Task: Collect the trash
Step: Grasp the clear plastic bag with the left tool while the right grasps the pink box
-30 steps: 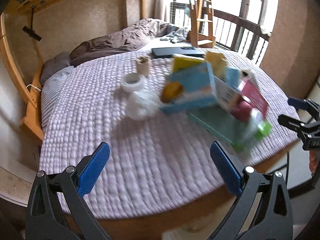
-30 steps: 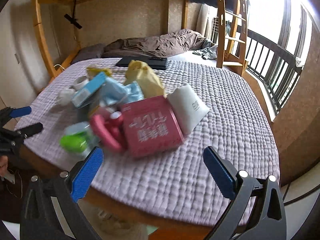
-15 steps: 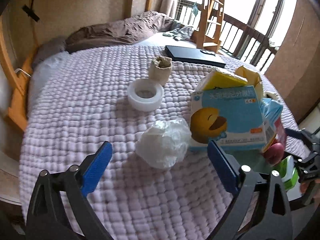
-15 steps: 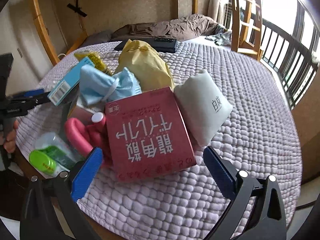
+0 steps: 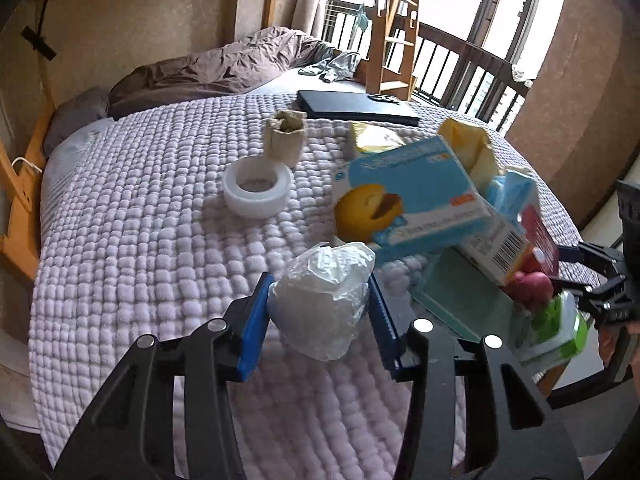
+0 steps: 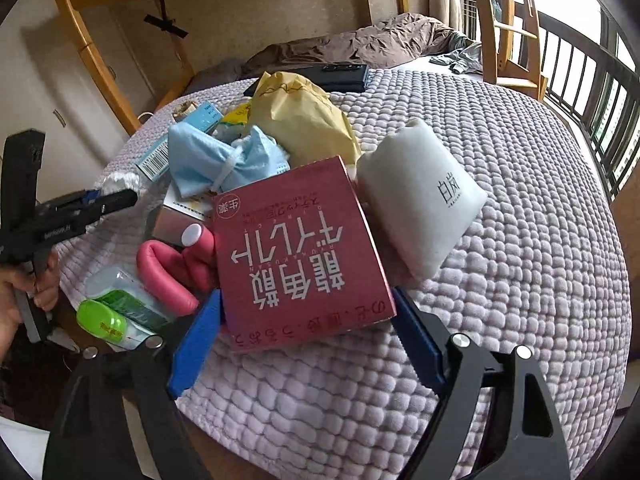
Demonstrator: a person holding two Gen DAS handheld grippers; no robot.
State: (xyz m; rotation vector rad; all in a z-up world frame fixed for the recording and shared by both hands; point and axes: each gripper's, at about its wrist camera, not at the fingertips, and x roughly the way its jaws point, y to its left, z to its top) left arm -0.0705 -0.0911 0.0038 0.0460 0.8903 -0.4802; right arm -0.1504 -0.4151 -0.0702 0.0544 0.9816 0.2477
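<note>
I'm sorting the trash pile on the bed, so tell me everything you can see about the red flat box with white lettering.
The red flat box with white lettering looks like thin cardboard, closed, its print upside down from the right wrist camera. It lies tilted on the pile over the lilac quilted bedspread, leaning on a pink curved plastic piece and against a white pillow-shaped pouch. The right gripper has its jaws closing on the near edge.

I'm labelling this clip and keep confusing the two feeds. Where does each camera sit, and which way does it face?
Left wrist: on the left gripper, facing down at the bed; jaws closing around a crumpled plastic wad.
Right wrist: on the right gripper, jaws closing on a red box; a hand at left.
Shared: the red box, green-capped pack, laptop.
</note>
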